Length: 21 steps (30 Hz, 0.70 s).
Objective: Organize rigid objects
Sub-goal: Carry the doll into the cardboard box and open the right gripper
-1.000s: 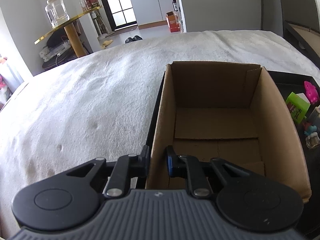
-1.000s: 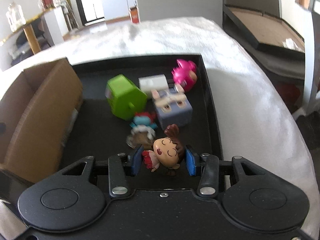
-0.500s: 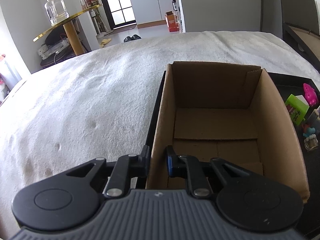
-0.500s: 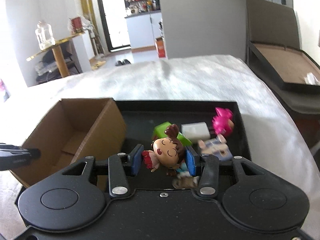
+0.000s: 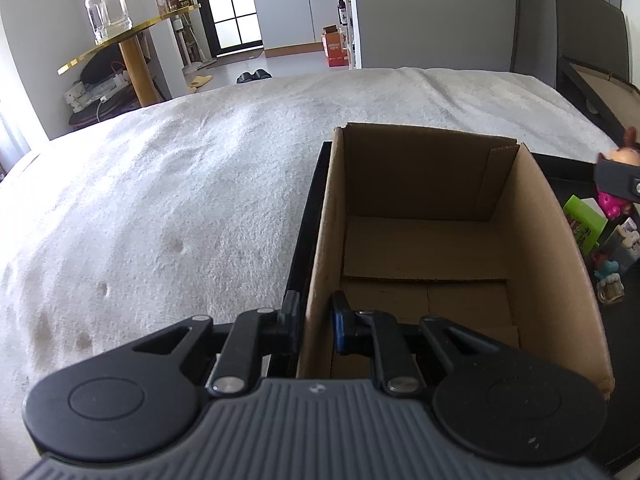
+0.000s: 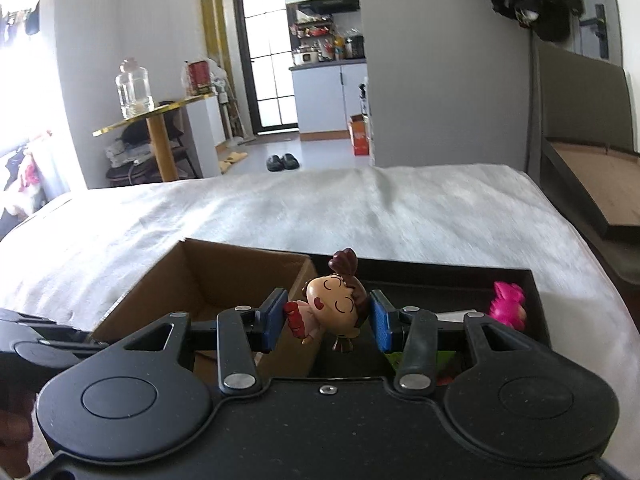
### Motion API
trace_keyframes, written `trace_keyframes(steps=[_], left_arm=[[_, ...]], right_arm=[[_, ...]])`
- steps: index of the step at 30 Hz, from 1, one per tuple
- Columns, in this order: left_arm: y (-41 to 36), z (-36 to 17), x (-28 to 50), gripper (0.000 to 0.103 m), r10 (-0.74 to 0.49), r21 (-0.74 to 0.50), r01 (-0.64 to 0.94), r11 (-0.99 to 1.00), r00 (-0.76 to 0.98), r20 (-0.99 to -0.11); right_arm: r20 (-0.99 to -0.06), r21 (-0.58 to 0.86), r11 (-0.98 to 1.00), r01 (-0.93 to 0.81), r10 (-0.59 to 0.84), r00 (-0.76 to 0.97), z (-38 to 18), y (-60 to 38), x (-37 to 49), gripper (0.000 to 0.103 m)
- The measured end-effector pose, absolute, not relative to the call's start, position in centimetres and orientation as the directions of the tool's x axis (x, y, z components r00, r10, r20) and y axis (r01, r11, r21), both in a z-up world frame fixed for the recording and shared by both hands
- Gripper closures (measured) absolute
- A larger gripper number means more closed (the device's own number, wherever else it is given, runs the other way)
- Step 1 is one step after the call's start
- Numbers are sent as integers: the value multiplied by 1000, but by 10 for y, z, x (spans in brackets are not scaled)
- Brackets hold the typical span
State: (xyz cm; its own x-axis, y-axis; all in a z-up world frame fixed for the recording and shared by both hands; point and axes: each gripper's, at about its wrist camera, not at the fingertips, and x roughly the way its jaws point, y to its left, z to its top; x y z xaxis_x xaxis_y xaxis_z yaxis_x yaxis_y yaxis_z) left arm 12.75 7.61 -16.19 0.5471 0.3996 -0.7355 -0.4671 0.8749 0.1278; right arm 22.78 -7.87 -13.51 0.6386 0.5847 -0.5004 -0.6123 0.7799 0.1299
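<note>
White blanket (image 5: 180, 208) covers the whole work surface. Black tray (image 6: 448, 276) sits on it, mostly hidden by the box and both grippers. Open cardboard box (image 5: 432, 240) stands at the tray's left end, nothing visible inside; its near edge is cut off behind the left gripper body.

Left gripper (image 5: 315, 318): jaws clamped on the box's left wall, one finger outside, one inside.

Right gripper (image 6: 326, 318): jaws closed on the girl figurine (image 6: 334, 304), brown topknot, tilted sideways, held in the air above the box's right wall. From the left wrist view only her topknot and part of her face show at the frame's right edge.

Right of the box, in the tray: green block (image 5: 584, 224), pink toy (image 6: 508, 306), grey-white figure (image 5: 628, 236) cut off by the frame edge, small blue-and-red figure (image 5: 608, 276) with details too small to read. In the right wrist view most of these are hidden behind the gripper body.
</note>
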Motion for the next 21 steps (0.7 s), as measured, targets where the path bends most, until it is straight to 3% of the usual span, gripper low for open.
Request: trace_keyframes(steps=[11, 21], left_arm=[[83, -163, 125, 87, 348, 76, -448, 891, 562, -750], [89, -166, 125, 87, 326, 48, -448, 893, 570, -754]], right_arm=[[-507, 82, 708, -702, 636, 582, -126, -36, 221, 59], [-570, 22, 691, -723, 603, 559, -146, -4, 218, 59]])
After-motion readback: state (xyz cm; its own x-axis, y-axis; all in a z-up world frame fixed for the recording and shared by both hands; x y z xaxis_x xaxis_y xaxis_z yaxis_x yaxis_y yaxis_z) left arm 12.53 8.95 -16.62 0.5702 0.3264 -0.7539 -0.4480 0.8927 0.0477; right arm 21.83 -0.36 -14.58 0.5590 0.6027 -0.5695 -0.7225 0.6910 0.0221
